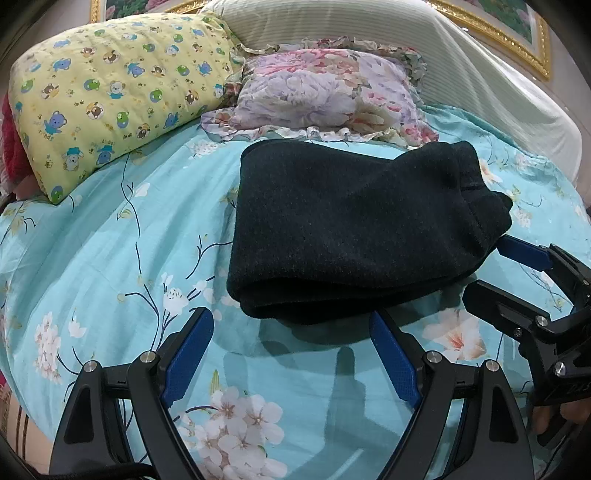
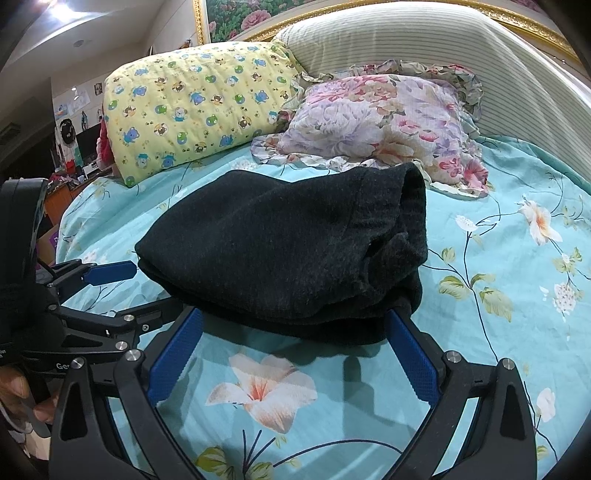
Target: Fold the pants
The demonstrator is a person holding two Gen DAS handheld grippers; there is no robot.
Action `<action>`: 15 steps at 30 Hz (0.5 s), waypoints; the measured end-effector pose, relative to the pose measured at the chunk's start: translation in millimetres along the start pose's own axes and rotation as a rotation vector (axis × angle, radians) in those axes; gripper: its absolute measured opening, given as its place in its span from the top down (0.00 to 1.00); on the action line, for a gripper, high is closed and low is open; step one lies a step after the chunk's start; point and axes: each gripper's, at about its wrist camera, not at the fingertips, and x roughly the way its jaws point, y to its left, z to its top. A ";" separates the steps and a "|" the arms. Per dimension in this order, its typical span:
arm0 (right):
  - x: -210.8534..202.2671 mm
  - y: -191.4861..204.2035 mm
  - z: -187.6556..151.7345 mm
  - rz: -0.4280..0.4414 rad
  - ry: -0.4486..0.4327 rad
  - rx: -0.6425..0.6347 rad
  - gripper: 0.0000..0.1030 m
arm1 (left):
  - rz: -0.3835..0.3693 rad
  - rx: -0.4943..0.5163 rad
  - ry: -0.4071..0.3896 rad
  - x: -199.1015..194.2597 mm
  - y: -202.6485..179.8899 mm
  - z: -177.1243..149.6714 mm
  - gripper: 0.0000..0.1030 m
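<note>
The dark pants (image 1: 351,229) lie folded into a thick bundle on the turquoise floral bedsheet (image 1: 110,258). In the right wrist view the same pants (image 2: 288,243) fill the middle, waistband end to the right. My left gripper (image 1: 290,321) is open, its blue pads just short of the bundle's near fold, holding nothing. My right gripper (image 2: 291,317) is also open, its fingertips at the bundle's near edge. Each gripper shows in the other's view: the right gripper (image 1: 487,267) at the bundle's right end, the left gripper (image 2: 157,286) at its left corner.
A yellow bear-print pillow (image 1: 110,92) and a ruffled floral pillow (image 1: 325,96) lie behind the pants against a striped headboard (image 1: 369,22). The bed's edge drops away at the left (image 2: 62,229), with room clutter beyond. A hand (image 2: 18,398) grips the left tool.
</note>
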 end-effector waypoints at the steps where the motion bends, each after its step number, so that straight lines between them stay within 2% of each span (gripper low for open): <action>1: -0.2 -0.4 0.0 0.000 0.000 -0.001 0.04 | 0.000 -0.001 -0.001 -0.7 0.1 0.5 0.16; 15: -1.8 -2.1 1.8 -0.002 -0.004 0.005 0.04 | 0.019 -0.027 -0.027 -4.8 5.2 1.5 0.16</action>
